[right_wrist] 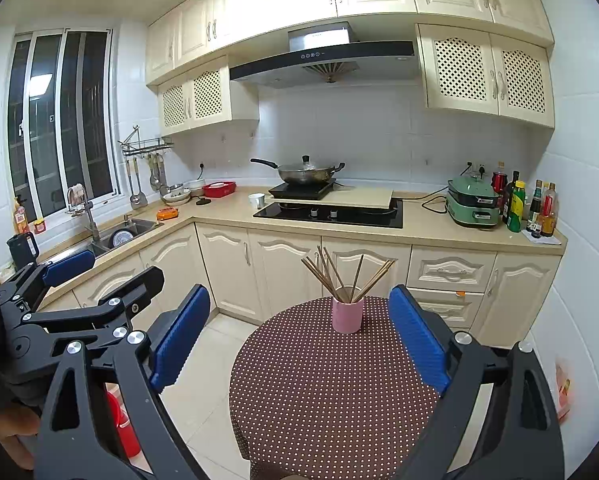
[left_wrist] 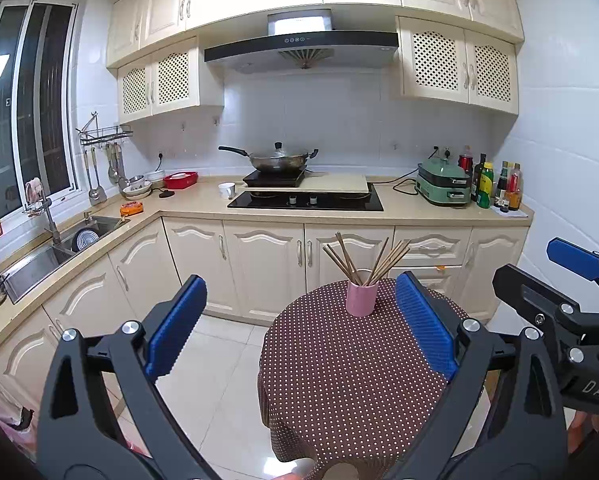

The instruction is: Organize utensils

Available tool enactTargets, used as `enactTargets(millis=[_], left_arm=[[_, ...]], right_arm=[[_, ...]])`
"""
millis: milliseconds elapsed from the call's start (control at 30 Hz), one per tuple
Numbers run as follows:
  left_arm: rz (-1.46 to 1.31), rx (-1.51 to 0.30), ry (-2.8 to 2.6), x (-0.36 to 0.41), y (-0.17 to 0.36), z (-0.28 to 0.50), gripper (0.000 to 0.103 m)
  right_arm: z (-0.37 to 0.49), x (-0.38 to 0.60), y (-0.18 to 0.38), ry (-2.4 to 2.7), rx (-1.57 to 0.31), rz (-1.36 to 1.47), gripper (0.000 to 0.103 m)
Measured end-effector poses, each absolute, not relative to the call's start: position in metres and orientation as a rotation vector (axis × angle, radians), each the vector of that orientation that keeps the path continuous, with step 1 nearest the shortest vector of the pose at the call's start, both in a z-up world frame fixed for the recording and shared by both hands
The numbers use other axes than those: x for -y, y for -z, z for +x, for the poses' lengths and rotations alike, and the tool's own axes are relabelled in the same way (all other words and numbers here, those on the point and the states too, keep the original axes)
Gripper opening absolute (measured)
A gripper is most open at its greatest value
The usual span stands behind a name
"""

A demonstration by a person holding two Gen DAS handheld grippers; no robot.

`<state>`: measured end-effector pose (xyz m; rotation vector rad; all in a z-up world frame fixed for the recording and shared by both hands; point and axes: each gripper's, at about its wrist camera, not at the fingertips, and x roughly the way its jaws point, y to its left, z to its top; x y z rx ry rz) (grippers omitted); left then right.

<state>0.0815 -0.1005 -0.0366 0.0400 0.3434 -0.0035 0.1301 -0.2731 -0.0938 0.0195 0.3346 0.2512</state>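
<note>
A kitchen; the dotted bench (left_wrist: 351, 376), near edge cut off, carries a pink cup (left_wrist: 362, 298) of chopsticks (left_wrist: 363, 256). Left gripper (left_wrist: 301, 324) and right gripper (right_wrist: 299, 332) hang spread, empty.

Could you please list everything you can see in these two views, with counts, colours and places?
table: one, round, brown white-dotted cloth, foreground.
cup: one, pink, upright at the table's far edge.
chopsticks: a bundle, brown, standing splayed in the cup; exact count unclear.
wok: one, metal, lidded, on a black cooker on the counter.
mug: one, white, counter left of the hob.
basket: one, red, counter corner.
electric pot: one, green, counter right.
bottles: several, mixed colours, far right.
sink: one, steel, under the window.
left gripper: blue pads, open, empty.
right gripper: blue pads, open, empty.
</note>
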Motion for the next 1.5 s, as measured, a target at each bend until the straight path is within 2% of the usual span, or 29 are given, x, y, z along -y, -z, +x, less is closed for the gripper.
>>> enactTargets(millis=[1500], left_arm=[[0.041, -0.331, -0.016, 0.084, 0.03, 0.079, 0.094]], right_arm=[[0.128, 0.258, 0.088, -0.266, -0.334, 0.014, 0.09]])
